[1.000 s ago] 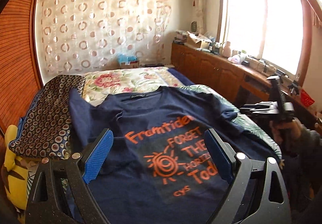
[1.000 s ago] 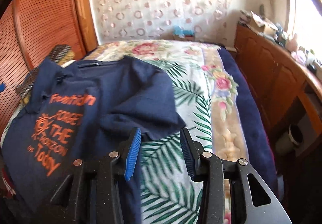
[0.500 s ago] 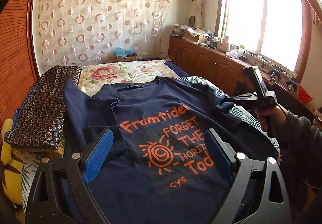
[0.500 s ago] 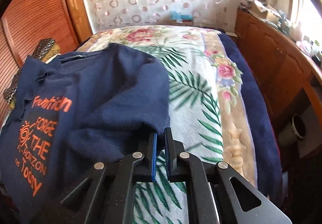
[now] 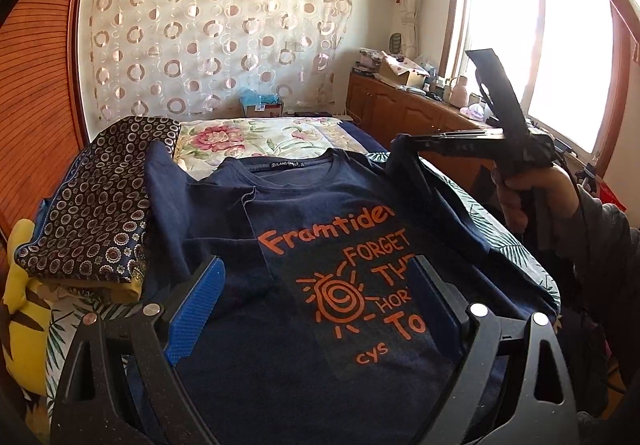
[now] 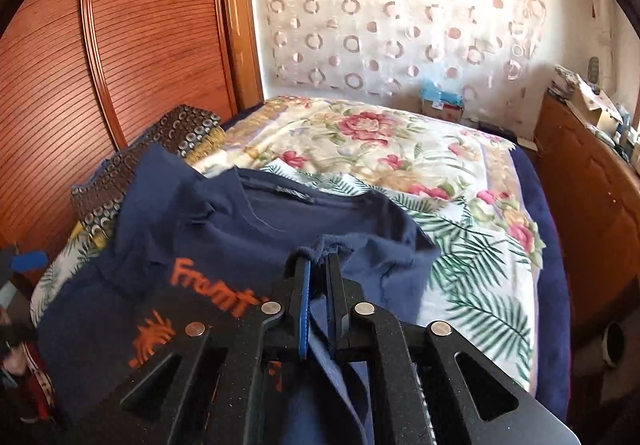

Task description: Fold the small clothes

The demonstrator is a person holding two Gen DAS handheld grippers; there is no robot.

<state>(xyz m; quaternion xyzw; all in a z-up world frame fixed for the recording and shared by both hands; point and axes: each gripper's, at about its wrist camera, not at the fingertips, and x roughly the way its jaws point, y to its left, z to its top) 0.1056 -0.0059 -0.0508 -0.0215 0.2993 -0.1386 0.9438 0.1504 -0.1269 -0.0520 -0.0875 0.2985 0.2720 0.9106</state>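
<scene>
Sleeve (image 6: 320, 245) lifted between opening right hand-held gripper (image 6: 318, 265) jaws.

The navy T-shirt (image 5: 320, 229) runs off the bottom edge, its hem unseen. The right hand-held gripper (image 6: 318, 265) covers part of the orange print, and small items on the cabinet (image 5: 404, 113) are too small to tell.

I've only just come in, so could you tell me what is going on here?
A person is folding a navy T-shirt spread on the bed. The right gripper has the shirt's sleeve between its fingers, lifted off the bedspread, with its jaws easing open. The left gripper hovers open over the shirt's printed front, holding nothing.
</scene>
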